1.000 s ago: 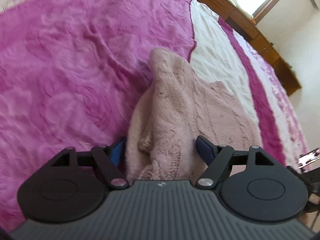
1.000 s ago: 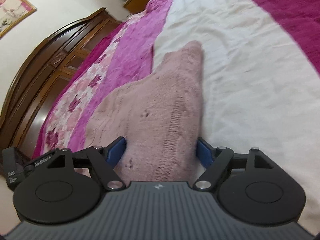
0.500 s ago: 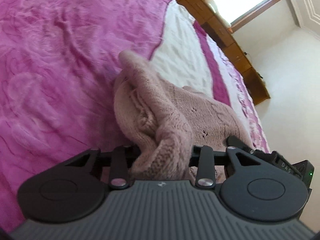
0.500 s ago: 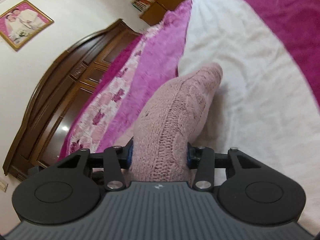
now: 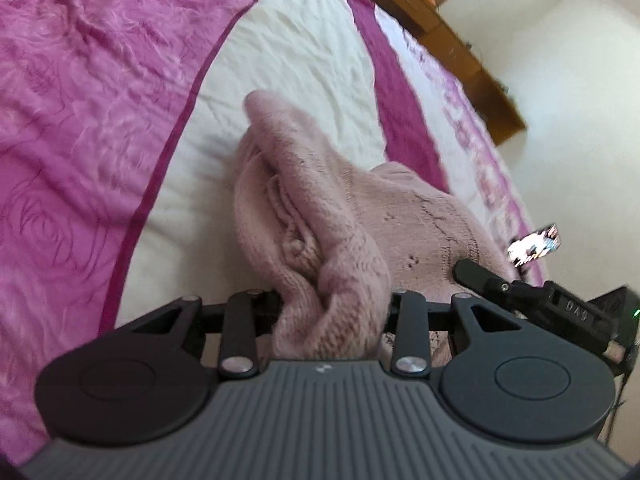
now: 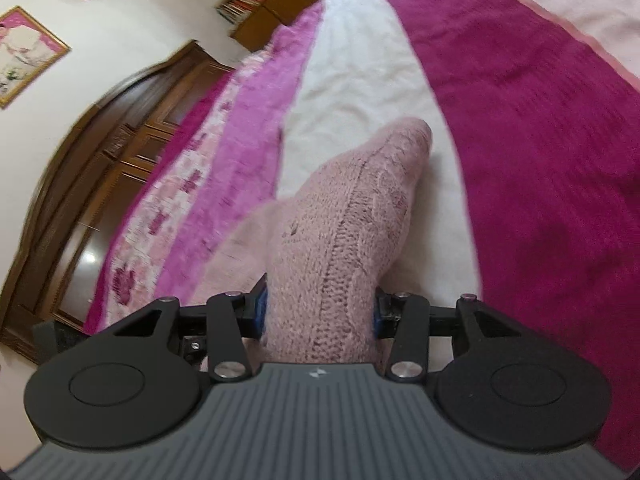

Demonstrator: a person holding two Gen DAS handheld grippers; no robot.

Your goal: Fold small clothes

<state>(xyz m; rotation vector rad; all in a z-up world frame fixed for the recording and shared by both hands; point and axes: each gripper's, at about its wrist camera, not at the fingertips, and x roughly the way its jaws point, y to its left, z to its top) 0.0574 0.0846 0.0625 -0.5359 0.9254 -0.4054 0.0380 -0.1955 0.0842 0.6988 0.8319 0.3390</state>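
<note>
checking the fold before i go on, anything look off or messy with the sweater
Nothing is damaged or spilled. The pink sweater is bunched and rumpled, not flat: both the left tongs and right tongs pinch thick wads of it above the bed.

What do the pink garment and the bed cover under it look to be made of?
The pink garment looks like a chunky wool or acrylic knit, matte and fuzzy, with visible cable stitches. The bed cover looks like plush velvety fabric: its magenta bands have a soft sheen and an embossed pattern; its cream band is matte and creased.
</note>
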